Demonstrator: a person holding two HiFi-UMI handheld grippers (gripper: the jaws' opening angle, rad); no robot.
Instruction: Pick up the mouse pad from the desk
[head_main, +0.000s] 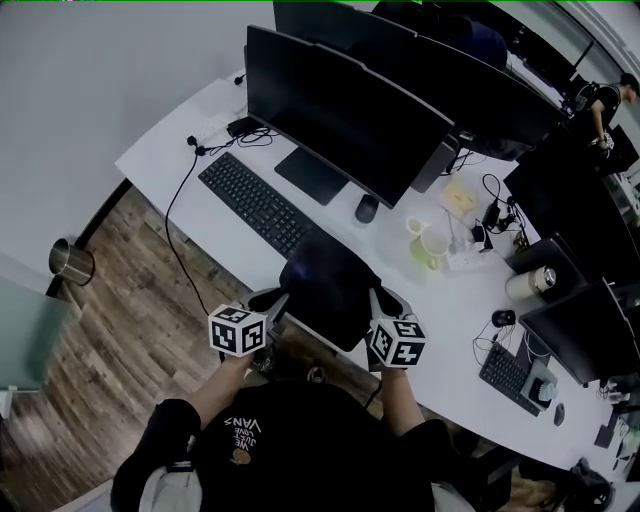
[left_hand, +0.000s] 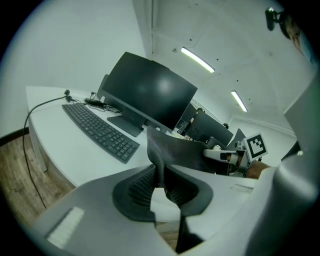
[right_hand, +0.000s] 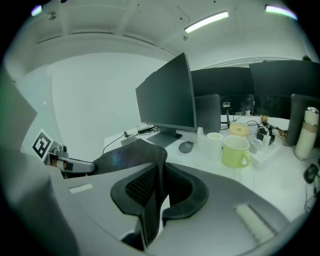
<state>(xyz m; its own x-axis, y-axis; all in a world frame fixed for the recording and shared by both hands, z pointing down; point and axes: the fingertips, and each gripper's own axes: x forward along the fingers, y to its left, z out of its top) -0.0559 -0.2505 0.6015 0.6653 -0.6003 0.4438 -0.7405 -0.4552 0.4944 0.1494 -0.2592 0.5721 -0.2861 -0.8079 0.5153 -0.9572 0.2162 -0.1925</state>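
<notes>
The dark mouse pad (head_main: 330, 290) hangs lifted off the white desk (head_main: 200, 230), sagging between my two grippers. My left gripper (head_main: 283, 302) is shut on its left edge and my right gripper (head_main: 378, 300) is shut on its right edge. In the left gripper view the mouse pad (left_hand: 175, 150) rises as a thin sheet pinched between the ribbed pads of the left gripper (left_hand: 161, 184). The right gripper view shows the mouse pad (right_hand: 122, 157) folding away from the right gripper (right_hand: 159, 186), which clamps its edge.
On the desk behind the pad lie a black keyboard (head_main: 255, 203), a wide monitor (head_main: 340, 110), a dark mouse (head_main: 367, 208), a white cup (head_main: 415, 226) and a green mug (head_main: 430, 250). A metal bin (head_main: 72, 262) stands on the wood floor at the left.
</notes>
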